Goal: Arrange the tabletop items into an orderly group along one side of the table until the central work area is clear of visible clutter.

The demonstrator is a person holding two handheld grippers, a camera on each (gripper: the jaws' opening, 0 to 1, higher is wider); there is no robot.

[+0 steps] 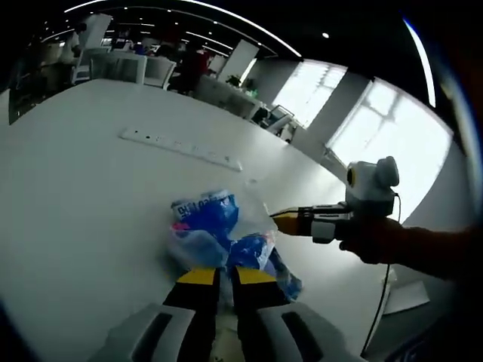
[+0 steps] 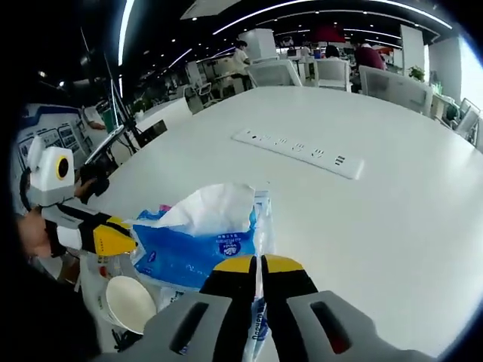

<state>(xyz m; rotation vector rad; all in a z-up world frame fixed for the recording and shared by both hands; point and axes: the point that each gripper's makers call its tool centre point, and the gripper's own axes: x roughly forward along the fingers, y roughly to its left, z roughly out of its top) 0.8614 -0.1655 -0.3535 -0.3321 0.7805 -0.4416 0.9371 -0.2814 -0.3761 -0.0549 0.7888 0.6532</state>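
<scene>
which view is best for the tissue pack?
Right gripper view: the blue tissue pack shows its face and label, with a white tissue sticking out. Left gripper view shows it only as crumpled blue plastic, label mostly unreadable, beyond that claw.

Blue tissue pack [image 2: 198,253] with white lettering (white tissue [image 2: 213,207] on top), yellow-tipped black fingers [image 2: 235,265], white table [image 2: 392,219].
</scene>
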